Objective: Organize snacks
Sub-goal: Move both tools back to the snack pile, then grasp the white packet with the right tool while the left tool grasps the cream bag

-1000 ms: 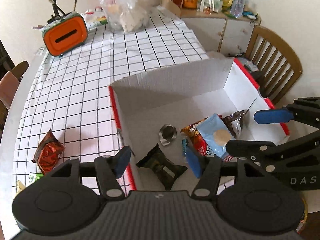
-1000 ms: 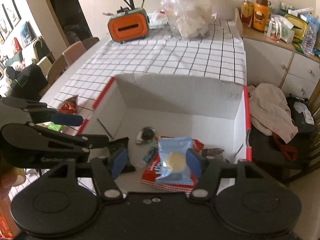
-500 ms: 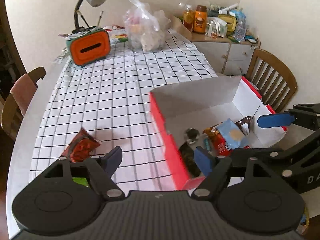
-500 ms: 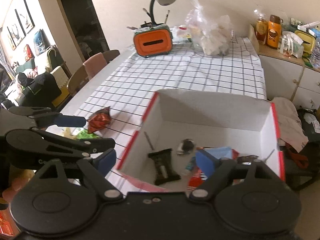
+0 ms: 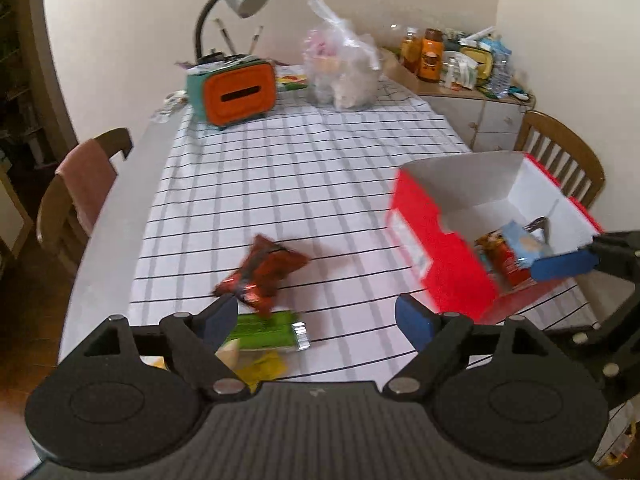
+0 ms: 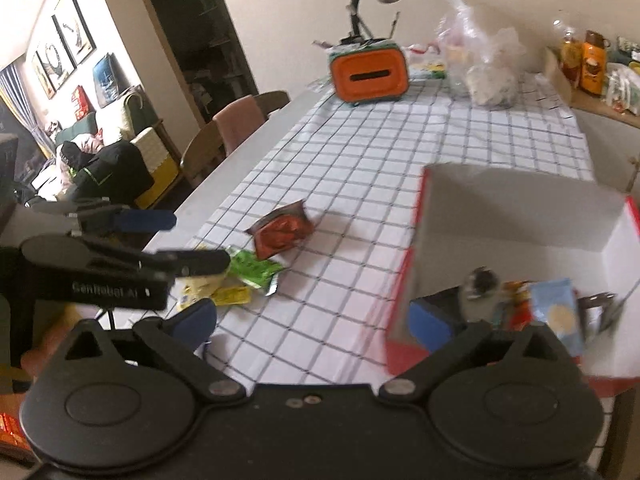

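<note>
Left gripper (image 5: 316,316) and right gripper (image 6: 316,318): both spread wide, empty. Red snack packet (image 5: 264,272) lay on the checked tablecloth (image 5: 280,168), green packet (image 5: 266,330) touching at 6 o'clock. Red-and-white box (image 5: 436,252) at 3 o'clock held a blue packet (image 5: 524,242).

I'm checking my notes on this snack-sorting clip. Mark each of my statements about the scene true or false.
1. The left gripper holds a packet. False: open, empty.
2. The red packet lies on the tablecloth outside the box. True.
3. The green packet is inside the box. False: it is on the cloth near the red packet.
4. A light blue packet is in the box. True.
5. The right gripper is open. True.
</note>
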